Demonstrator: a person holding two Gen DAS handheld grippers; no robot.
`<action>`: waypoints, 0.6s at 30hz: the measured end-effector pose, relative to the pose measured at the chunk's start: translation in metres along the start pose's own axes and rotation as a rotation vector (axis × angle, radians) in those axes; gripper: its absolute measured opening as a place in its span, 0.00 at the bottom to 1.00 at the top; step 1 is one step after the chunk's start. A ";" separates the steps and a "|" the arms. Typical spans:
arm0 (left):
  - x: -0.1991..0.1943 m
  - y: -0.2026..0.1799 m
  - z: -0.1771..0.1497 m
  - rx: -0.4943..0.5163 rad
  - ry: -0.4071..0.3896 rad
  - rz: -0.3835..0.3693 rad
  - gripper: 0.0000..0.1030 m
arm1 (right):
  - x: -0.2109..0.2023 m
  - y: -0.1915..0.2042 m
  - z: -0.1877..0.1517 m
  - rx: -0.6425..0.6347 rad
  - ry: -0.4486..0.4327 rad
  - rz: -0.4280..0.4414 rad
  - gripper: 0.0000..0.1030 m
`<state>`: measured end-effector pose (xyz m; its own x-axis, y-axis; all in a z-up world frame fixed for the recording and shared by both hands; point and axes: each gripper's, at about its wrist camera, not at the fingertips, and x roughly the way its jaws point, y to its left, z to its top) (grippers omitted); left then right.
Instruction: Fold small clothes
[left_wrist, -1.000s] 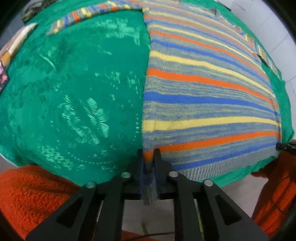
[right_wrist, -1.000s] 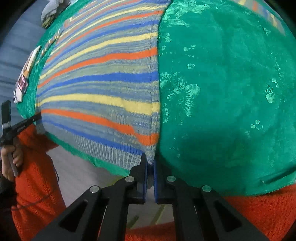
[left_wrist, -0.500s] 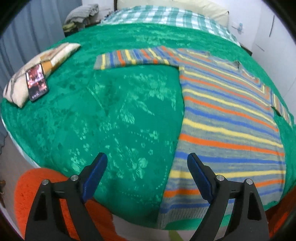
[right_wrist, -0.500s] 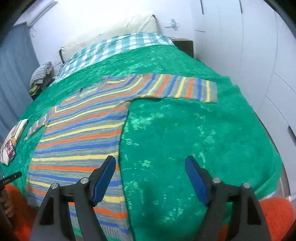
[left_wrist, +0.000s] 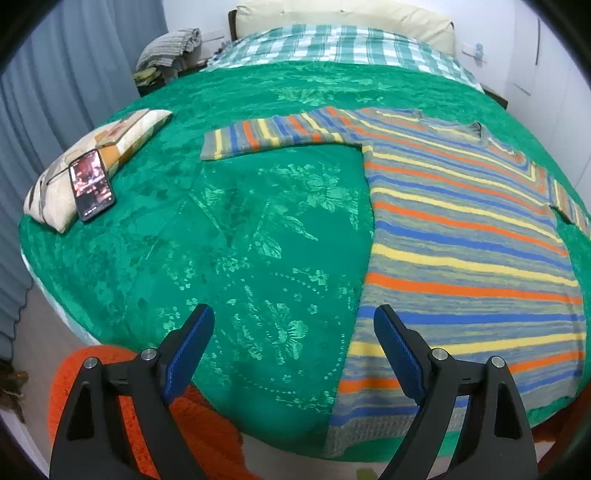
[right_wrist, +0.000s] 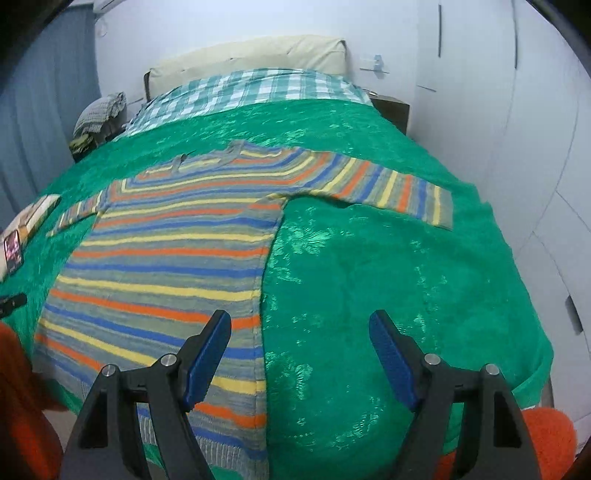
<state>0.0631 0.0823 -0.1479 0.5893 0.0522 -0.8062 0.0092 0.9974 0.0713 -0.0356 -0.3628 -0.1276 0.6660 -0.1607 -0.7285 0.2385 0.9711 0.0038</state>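
Your left gripper (left_wrist: 293, 349) hangs wide open over the near edge of the bed, nothing between its blue pads, and your right gripper (right_wrist: 299, 350) is the same story, jaws spread and empty. Between them lies the striped sweater (left_wrist: 458, 240), spread flat on the green bedspread (left_wrist: 258, 229), hem toward you, neckline toward the checked pillow end. One sleeve (left_wrist: 269, 136) stretches out to your left, the other sleeve (right_wrist: 388, 188) out to your right, both fully extended. So the garment is laid out and smoothed, and by my reading that's all that's done: no fold is in it yet. Sleeves need bringing in, then the body doubled over. Off to the left, well apart from the sweater, a phone (left_wrist: 92, 184) rests against a small patterned cushion (left_wrist: 122, 136); you shouldn't trouble either.
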 end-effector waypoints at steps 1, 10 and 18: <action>0.000 0.000 0.000 0.003 0.001 0.006 0.87 | 0.000 0.002 -0.001 -0.009 0.002 -0.001 0.74; 0.002 -0.010 -0.001 0.046 -0.010 0.047 0.87 | 0.006 0.009 -0.004 -0.038 0.023 -0.001 0.74; 0.002 -0.016 -0.001 0.080 -0.016 0.067 0.88 | 0.008 0.010 -0.004 -0.038 0.033 -0.002 0.74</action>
<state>0.0636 0.0665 -0.1514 0.6038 0.1173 -0.7885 0.0333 0.9845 0.1720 -0.0308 -0.3537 -0.1361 0.6419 -0.1574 -0.7505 0.2125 0.9769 -0.0231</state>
